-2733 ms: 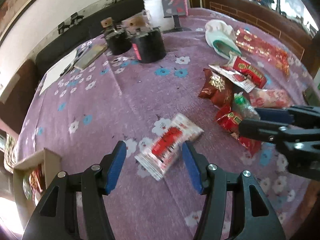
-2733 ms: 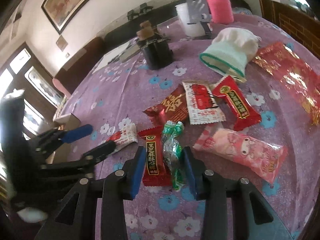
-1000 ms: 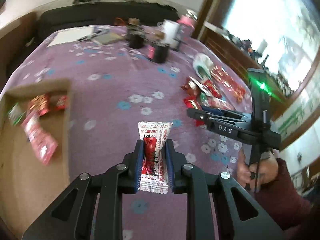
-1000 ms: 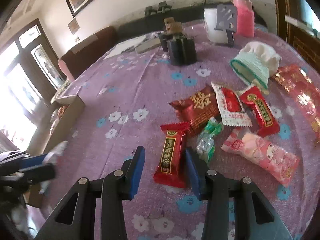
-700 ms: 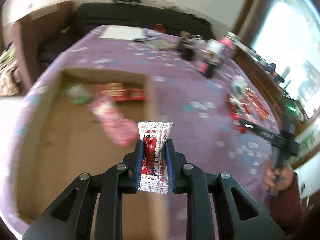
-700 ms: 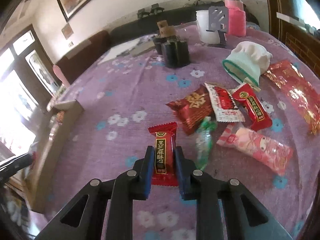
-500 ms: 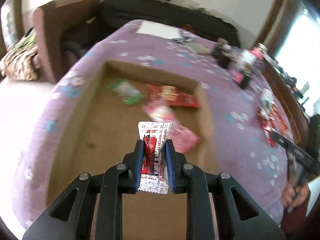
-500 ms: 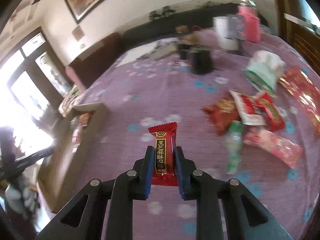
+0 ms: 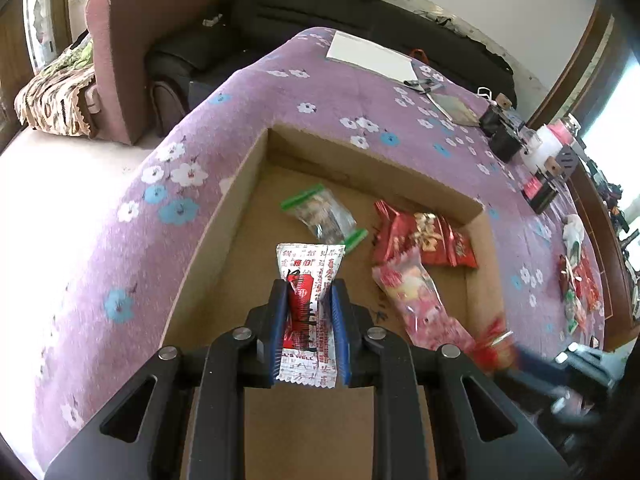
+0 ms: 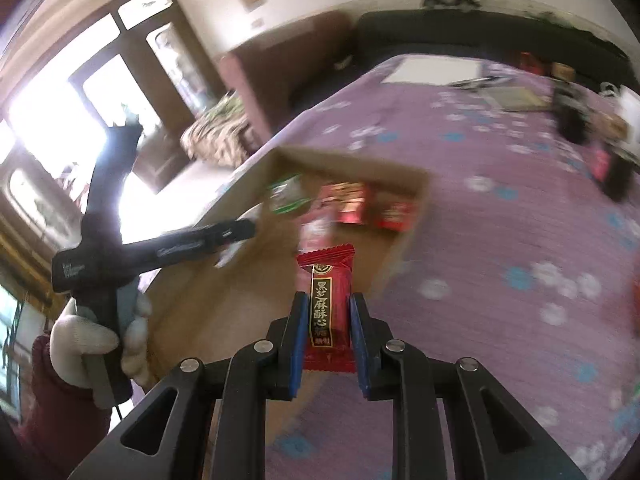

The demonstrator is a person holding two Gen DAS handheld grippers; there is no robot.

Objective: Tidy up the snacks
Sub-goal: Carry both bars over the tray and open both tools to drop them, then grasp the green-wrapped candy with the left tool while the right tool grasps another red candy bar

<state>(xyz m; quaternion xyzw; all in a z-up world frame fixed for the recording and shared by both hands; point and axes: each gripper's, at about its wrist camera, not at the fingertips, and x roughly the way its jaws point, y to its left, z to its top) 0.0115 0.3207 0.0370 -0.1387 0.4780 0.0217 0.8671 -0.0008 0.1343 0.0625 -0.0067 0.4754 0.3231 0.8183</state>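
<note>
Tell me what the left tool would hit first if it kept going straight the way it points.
Most likely the bare floor of the cardboard box. The left tool, shut on the white-and-red packet, points down into it, just short of the green-edged clear packet. Depth is hard to judge.

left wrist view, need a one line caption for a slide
Left hand-held gripper holds a white-and-red snack packet over the cardboard box.

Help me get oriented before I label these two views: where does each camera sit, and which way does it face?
Left wrist: on the left gripper, looking down into the cardboard box; its jaws clamp a white-and-red snack packet.
Right wrist: on the right gripper, facing the box across the purple tablecloth, clamping a red candy bar; a gloved hand shows.
Shared: the box, the tablecloth.
</note>
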